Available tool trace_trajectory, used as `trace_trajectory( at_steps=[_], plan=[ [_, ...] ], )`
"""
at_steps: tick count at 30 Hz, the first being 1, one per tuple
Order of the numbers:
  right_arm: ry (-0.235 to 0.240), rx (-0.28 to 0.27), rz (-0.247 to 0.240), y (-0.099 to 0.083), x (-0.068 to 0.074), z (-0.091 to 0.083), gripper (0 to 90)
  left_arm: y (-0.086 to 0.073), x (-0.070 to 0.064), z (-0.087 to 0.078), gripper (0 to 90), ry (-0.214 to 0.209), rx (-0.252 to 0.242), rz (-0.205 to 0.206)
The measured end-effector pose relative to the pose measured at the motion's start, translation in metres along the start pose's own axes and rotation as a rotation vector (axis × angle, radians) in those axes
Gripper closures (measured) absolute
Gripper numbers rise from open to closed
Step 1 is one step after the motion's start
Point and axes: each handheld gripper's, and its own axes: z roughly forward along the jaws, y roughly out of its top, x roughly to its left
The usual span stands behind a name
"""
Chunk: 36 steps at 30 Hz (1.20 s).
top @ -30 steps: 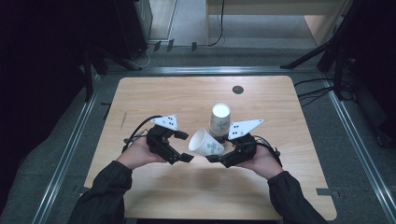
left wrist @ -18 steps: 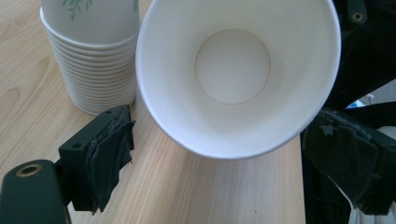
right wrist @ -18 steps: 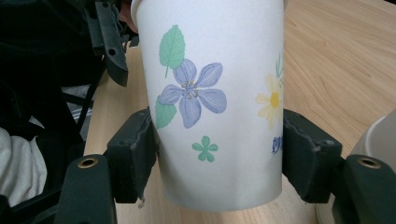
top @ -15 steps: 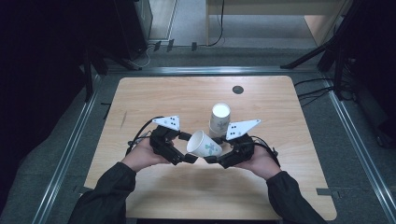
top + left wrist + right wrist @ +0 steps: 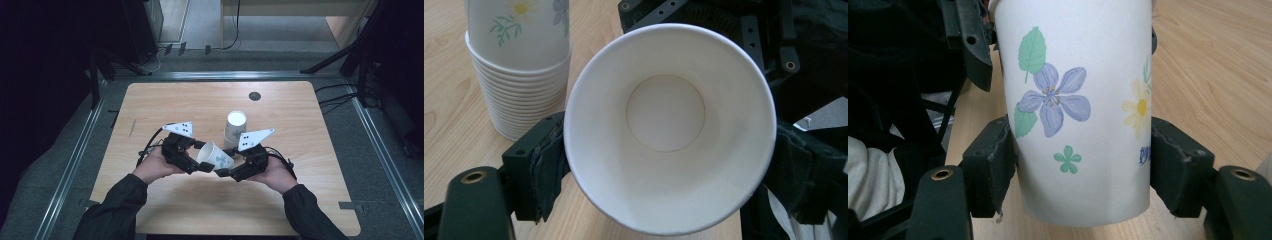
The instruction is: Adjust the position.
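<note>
A white paper cup [image 5: 215, 156] printed with flowers is held on its side above the table's front middle, between both grippers. Its open mouth [image 5: 669, 125] faces my left gripper [image 5: 204, 166], whose pads [image 5: 541, 165] touch the rim on both sides. My right gripper [image 5: 226, 172] is shut on the cup's body near the base, one pad [image 5: 993, 165] on each side of the floral wall [image 5: 1073, 110]. Just behind the held cup, a stack of matching cups [image 5: 234, 127] stands upside down, and it rises at the upper left in the left gripper view [image 5: 519, 75].
The wooden table [image 5: 165, 105] has a small dark round cap [image 5: 255, 95] at its back. Metal rails [image 5: 75, 160] run along both sides. Dark stands and cables lie beyond the far edge.
My left gripper has moved right, up to the cup's mouth, and its jaws now flank the rim. The right gripper has kept hold of the cup with little movement.
</note>
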Motion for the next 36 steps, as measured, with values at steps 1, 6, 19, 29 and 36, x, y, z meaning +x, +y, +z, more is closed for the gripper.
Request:
trace_trajectory(
  at_steps=[1,6,19,29,36],
  plan=[
    [0.000,0.000,0.000,0.000,0.000,0.000,33.1,0.000,0.000,0.000,15.8,0.000,0.000,0.000],
    [0.003,-0.004,0.003,0.000,0.000,0.000,33.2,0.000,0.000,-0.001,19.8,0.004,-0.004,0.002],
    [0.006,-0.006,0.009,-0.001,0.000,0.000,32.8,0.000,0.001,-0.002,22.0,0.004,-0.005,0.004],
    [-0.010,-0.008,0.036,-0.004,-0.005,-0.002,25.1,-0.001,0.004,-0.010,22.2,0.012,-0.027,-0.009],
    [-0.017,0.002,0.043,-0.005,-0.006,-0.004,24.5,0.000,0.007,-0.024,22.2,0.043,-0.050,-0.015]
  ],
)
